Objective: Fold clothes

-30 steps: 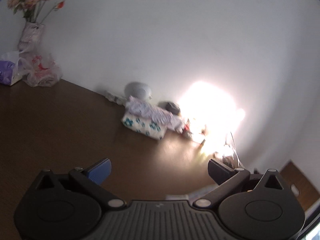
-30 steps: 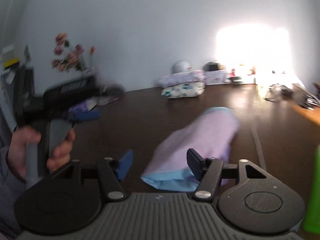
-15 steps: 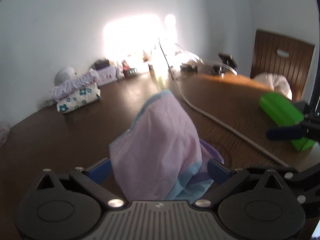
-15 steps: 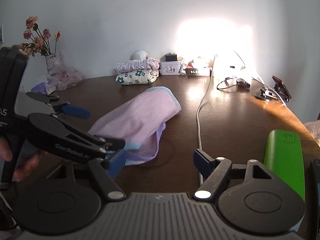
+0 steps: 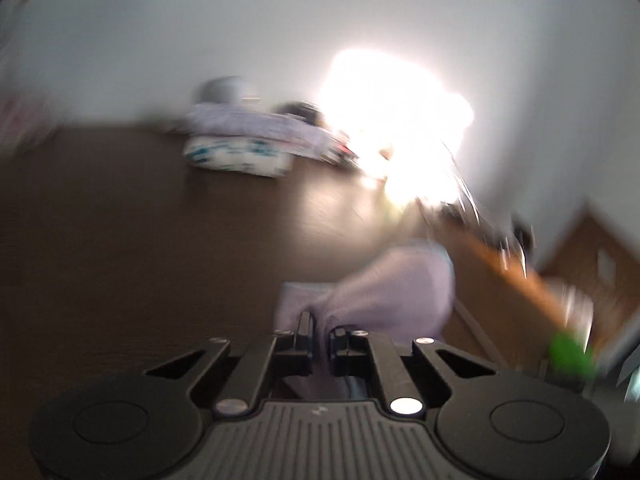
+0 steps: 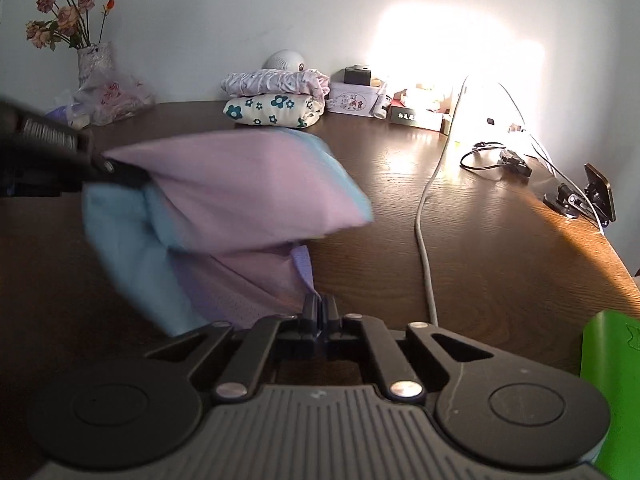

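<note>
Both tongs dropped, nosed downward; left tongs [image 5: 320,330], right tongs [image 6: 320,310] pinching garment [image 6: 248,184].

Blown-out glare on the wall [image 6: 452,40]; left view motion-blurred, right sharper, both fisheye-bent at edges.

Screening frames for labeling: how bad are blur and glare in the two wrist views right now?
Left wrist view: heavy motion blur everywhere, the folded stack and pink garment smeared; a blown-out glare patch on the wall hides the clutter there. Right wrist view: mostly sharp, table grain readable, the same glare clipped; only the garment's left edge is blurred. Both show fisheye bending.
</note>
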Demonstrator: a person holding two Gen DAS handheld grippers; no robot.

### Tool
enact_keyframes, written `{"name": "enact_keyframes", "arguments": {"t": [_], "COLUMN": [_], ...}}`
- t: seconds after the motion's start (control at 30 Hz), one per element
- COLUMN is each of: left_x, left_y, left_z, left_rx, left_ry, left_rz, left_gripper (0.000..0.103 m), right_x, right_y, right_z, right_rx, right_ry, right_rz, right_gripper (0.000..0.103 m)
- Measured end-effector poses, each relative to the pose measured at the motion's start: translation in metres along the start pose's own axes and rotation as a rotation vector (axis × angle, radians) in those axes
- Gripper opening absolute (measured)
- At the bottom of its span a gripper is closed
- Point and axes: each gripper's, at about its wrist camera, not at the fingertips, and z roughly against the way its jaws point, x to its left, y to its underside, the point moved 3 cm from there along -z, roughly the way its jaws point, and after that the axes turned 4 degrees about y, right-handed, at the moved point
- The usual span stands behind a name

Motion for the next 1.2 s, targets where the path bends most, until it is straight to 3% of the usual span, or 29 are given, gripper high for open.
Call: {"name": "enact_keyframes", "arguments": {"t": [0.07, 0.13, 0.17, 0.23, 0.27, 0.3, 0.37, 0.43, 0.5, 0.57, 0.6, 0.67, 0.77, 0.9, 0.93, 0.97, 1.0, 1.13, 1.2], "left_x": [0.046, 0.070, 0.074, 0.071, 0.069, 0.067, 0.061, 0.047, 0.025, -0.006, -0.019, -0.043, -0.057, -0.048, -0.043, -0.039, -0.035, -0.012, 0.001], "left_y": [-0.011, -0.013, -0.013, -0.012, -0.010, -0.010, -0.009, -0.005, 0.005, 0.025, 0.037, 0.059, 0.081, 0.090, 0.089, 0.089, 0.088, 0.082, 0.079], "left_z": [0.009, 0.023, 0.032, 0.051, 0.061, 0.071, 0.090, 0.104, 0.109, 0.098, 0.088, 0.066, 0.038, 0.038, 0.039, 0.041, 0.042, 0.053, 0.064], "left_rx": [-0.041, -0.084, -0.111, -0.162, -0.180, -0.189, -0.192, -0.159, -0.097, -0.017, 0.015, 0.066, 0.119, 0.129, 0.126, 0.123, 0.120, 0.098, 0.089], "left_ry": [-0.144, -0.262, -0.304, -0.362, -0.378, -0.374, -0.336, -0.254, -0.138, -0.046, -0.047, -0.103, -0.268, -0.319, -0.333, -0.346, -0.360, -0.441, -0.492], "left_rz": [0.251, 0.316, 0.295, 0.207, 0.174, 0.144, 0.089, 0.002, -0.118, -0.281, -0.360, -0.495, -0.614, -0.617, -0.617, -0.617, -0.617, -0.585, -0.558], "left_gripper": [0.013, 0.014, 0.016, 0.033, 0.048, 0.056, 0.056, 0.059, 0.077, 0.080, 0.080, 0.080, 0.077, 0.077, 0.077, 0.073, 0.066, 0.060, 0.058], "right_x": [0.009, 0.025, 0.035, 0.054, 0.056, 0.056, 0.057, 0.036, 0.012, 0.000, -0.002, 0.003, 0.017, 0.030, 0.030, 0.030, 0.030, 0.028, 0.032], "right_y": [0.002, 0.006, 0.009, 0.015, 0.016, 0.014, 0.012, 0.002, -0.010, -0.021, -0.027, -0.037, -0.045, -0.047, -0.047, -0.046, -0.044, -0.022, 0.000], "right_z": [0.011, 0.030, 0.041, 0.063, 0.072, 0.080, 0.096, 0.092, 0.069, 0.044, 0.031, 0.008, -0.015, -0.039, -0.044, -0.048, -0.049, -0.023, 0.012], "right_rx": [0.014, 0.010, -0.002, -0.031, -0.051, -0.070, -0.109, -0.111, -0.070, -0.039, -0.030, -0.012, 0.019, 0.041, 0.042, 0.045, 0.057, 0.090, 0.109], "right_ry": [-0.075, -0.174, -0.236, -0.373, -0.426, -0.468, -0.553, -0.463, -0.321, -0.199, -0.163, -0.162, -0.193, -0.229, -0.206, -0.186, -0.182, -0.175, -0.202], "right_rz": [-0.020, -0.025, -0.013, 0.009, 0.014, 0.017, 0.022, -0.030, -0.091, -0.079, -0.054, -0.011, 0.017, 0.024, 0.013, -0.005, -0.031, -0.059, -0.023], "right_gripper": [0.001, 0.001, 0.001, 0.001, 0.004, 0.006, 0.012, 0.022, 0.025, 0.027, 0.029, 0.035, 0.038, 0.038, 0.034, 0.016, 0.005, 0.000, 0.000]}}
